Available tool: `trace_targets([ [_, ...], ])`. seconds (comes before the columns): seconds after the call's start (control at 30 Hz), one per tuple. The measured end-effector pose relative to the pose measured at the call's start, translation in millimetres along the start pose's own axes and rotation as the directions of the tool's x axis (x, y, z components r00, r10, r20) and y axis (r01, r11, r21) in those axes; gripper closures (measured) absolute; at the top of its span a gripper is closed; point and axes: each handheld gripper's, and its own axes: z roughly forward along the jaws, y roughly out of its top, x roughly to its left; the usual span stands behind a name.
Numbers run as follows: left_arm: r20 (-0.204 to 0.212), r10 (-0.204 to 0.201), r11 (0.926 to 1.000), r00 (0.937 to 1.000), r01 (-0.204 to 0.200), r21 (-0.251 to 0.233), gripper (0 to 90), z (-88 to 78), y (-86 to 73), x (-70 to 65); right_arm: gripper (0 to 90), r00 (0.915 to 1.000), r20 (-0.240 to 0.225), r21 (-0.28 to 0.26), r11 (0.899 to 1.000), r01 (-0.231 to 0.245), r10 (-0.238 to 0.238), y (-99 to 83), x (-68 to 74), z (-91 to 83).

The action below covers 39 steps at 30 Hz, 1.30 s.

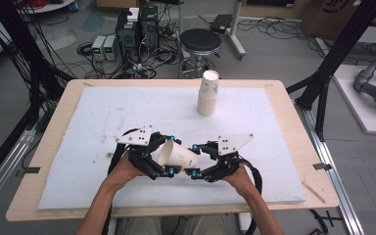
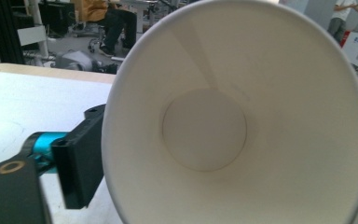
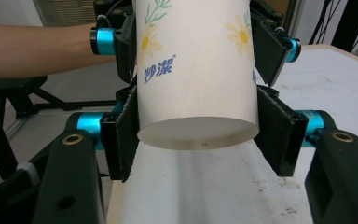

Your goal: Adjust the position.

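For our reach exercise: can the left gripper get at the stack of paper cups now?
Probably not yet: left gripper and right gripper both grip the flowered paper cup; the mat toward the stack lies bare.

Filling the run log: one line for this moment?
paper cup sideways | right gripper clamps base | left gripper at rim | cup stack behind

Even, diffuse overhead light; shadows on the white mat [image 1: 103,122] are faint. High view is soft, slightly low in resolution, with mild bowing at the edges. In the left gripper view the cup [image 2: 242,121] interior is bright, near-overexposed; the background blurs. Right gripper view is sharp on the cup [image 3: 196,79].
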Motion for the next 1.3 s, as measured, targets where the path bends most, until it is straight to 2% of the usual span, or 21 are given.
trace_targets([
  [0.03,0.000,0.000,1.0000,1.0000,0.000,0.000,19.1,0.0,0.0,0.0,38.2,1.0000,0.000,0.000,1.000,0.000,0.000,0.0,0.0,0.0],
  [0.07,0.023,0.015,0.9999,0.9996,-0.014,-0.009,22.1,-0.2,0.2,-0.8,38.2,1.0000,0.002,-0.002,1.000,0.005,-0.005,0.1,-0.3,0.2],
  [0.13,0.026,0.026,0.9996,0.9993,-0.026,-0.010,28.2,-0.5,0.7,-1.7,38.2,1.0000,0.003,-0.002,1.000,0.004,-0.004,0.1,-0.6,-0.1],
  [0.53,0.021,0.039,0.9992,0.9990,-0.038,-0.010,34.5,-1.2,0.9,-2.6,37.9,0.9998,0.011,0.003,1.000,0.015,-0.015,0.8,0.4,-0.9],
  [0.57,0.018,0.039,0.9992,0.9991,-0.038,-0.008,34.5,-1.3,1.0,-2.7,36.6,0.9997,0.013,0.007,1.000,0.021,-0.021,0.9,0.6,-0.9],
  [0.6,0.013,0.042,0.9991,0.9990,-0.041,-0.007,34.3,-1.7,1.0,-2.4,29.0,0.9999,0.010,0.012,1.000,0.014,-0.014,1.1,1.0,-0.3],
  [0.63,0.013,0.042,0.9991,0.9990,-0.041,-0.007,34.3,-1.7,1.0,-2.4,29.0,0.9999,0.010,0.012,1.000,0.014,-0.014,1.1,1.0,-0.3],
  [0.67,0.006,0.035,0.9994,0.9994,-0.035,-0.008,34.3,-3.5,0.8,-1.8,14.5,0.9992,0.038,0.044,0.999,-0.018,0.017,3.0,2.5,2.4],
  [0.77,-0.004,0.035,0.9994,0.9994,-0.035,-0.007,34.3,-5.6,0.7,-1.6,14.4,0.9981,0.054,0.054,0.998,-0.033,0.030,3.7,4.1,2.1],
  [0.83,-0.009,0.036,0.9993,0.9993,-0.036,0.002,34.3,-7.1,0.9,-1.7,14.4,0.9965,0.081,0.054,0.998,-0.021,0.017,4.3,3.9,0.7],
  [0.93,-0.020,0.035,0.9994,0.9992,-0.035,0.008,34.0,-8.6,0.7,-1.5,14.4,0.9960,0.086,0.055,0.998,-0.029,0.024,4.4,3.9,-0.3],
  [1.0,-0.035,0.032,0.9994,0.9989,-0.031,0.015,34.0,-10.6,0.7,-0.9,14.5,0.9920,0.125,0.083,0.996,-0.029,0.019,4.1,4.4,-1.7],
  [1.07,-0.054,0.026,0.9987,0.9982,-0.024,0.044,33.9,-13.0,1.6,0.9,14.5,0.9903,0.137,0.090,0.995,-0.035,0.022,3.6,4.7,-2.4],
  [1.13,-0.069,0.024,0.9970,0.9973,-0.019,0.075,33.7,-14.4,3.2,2.6,14.5,0.9817,0.188,0.104,0.993,-0.052,0.032,1.0,4.0,-6.8],
  [1.2,-0.092,0.017,0.9942,0.9956,-0.007,0.108,33.7,-18.4,6.7,6.1,14.6,0.9744,0.220,0.113,0.991,-0.070,0.044,-1.4,3.1,-10.4],
  [1.23,-0.092,0.017,0.9942,0.9956,-0.007,0.108,33.6,-18.4,6.7,6.1,14.6,0.9744,0.220,0.113,0.991,-0.070,0.044,-1.4,3.1,-10.4],
  [1.27,-0.103,0.017,0.9913,0.9945,-0.004,0.132,33.5,-20.5,9.2,9.5,14.9,0.9656,0.255,0.119,0.990,-0.081,0.049,-4.5,2.0,-14.5],
  [1.3,-0.103,0.017,0.9913,0.9945,-0.004,0.132,33.5,-20.5,9.2,9.5,14.9,0.9656,0.255,0.119,0.990,-0.081,0.049,-4.5,2.0,-14.5],
])
